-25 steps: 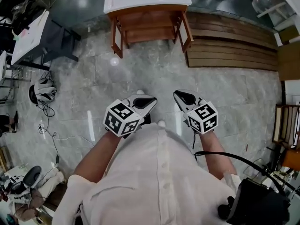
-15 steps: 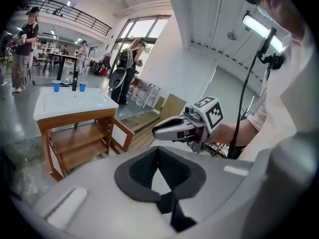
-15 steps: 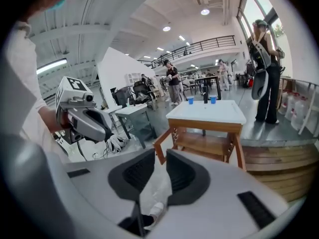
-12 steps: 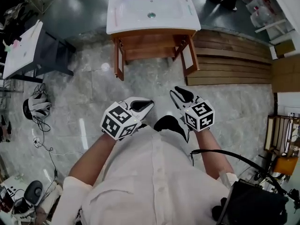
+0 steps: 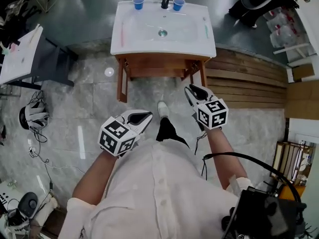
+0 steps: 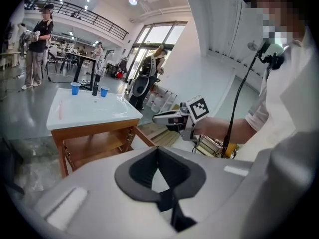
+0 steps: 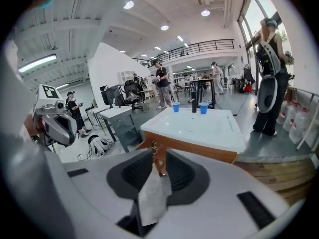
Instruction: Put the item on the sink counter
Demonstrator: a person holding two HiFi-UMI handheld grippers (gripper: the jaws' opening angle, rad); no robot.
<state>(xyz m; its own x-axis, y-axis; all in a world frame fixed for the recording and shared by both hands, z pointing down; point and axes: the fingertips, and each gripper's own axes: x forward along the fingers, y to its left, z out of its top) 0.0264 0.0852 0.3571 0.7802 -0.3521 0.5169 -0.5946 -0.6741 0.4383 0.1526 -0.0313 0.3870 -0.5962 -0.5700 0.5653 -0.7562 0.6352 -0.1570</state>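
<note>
Now the sink desk has drawn nearer and shows whole, so the approach looks nearly done. Short of it, the right gripper pinches a thin grey sheet; the left gripper is closed, empty.

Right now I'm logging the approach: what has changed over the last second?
The person has walked toward the sink counter, which slid fully into the head view with its blue cups. The right gripper moved ahead of the left gripper. Nothing was visibly taken or let go; the right one grips a pale sheet.
</note>
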